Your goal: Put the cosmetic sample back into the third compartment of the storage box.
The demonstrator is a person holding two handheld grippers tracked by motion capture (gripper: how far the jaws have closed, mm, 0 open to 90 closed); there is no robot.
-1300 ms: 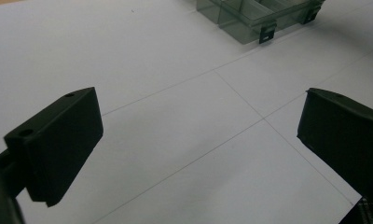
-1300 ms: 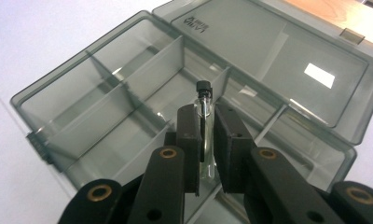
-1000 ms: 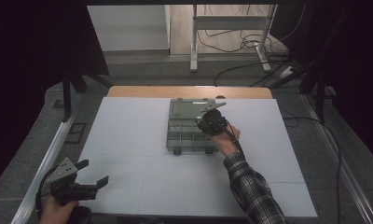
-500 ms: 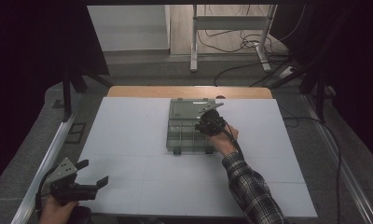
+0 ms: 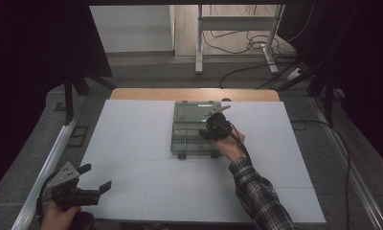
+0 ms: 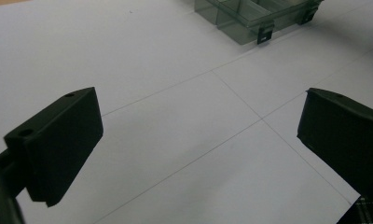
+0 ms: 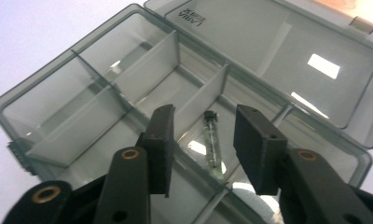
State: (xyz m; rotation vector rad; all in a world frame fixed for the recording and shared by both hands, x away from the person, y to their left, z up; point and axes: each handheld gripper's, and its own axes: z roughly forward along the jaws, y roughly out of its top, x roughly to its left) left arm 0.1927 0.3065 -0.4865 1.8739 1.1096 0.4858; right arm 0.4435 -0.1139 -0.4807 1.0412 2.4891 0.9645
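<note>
A: The small glass tube [image 7: 212, 142] lies flat on the floor of a compartment in the organizer box [image 7: 54, 100], right below and between the jaws of the right gripper [image 7: 204, 151].

B: Is it gripped?

A: No. The jaws have just been opening; they stand partly apart, one on either side of the tube, and neither pad touches it. To my eye the tube is already put in its compartment and let go.

B: And the box?

A: Grey, see-through, with dividers; the other compartments ahead of the right gripper look bare. Its lid [image 7: 287, 51] lies thrown back flat beyond the gripper, so it is not yet shut.

B: What about the other hand?

A: The left gripper [image 5: 95, 178] hangs over the white table [image 5: 132, 143], well apart from the box [image 5: 197, 134], which lies far ahead of it. Its jaws stand wide with nothing between them.

B: So what's left?

A: I judge that the placing is done. What remains is lifting the right gripper [image 5: 212, 128] clear and, probably, closing the lid.
</note>
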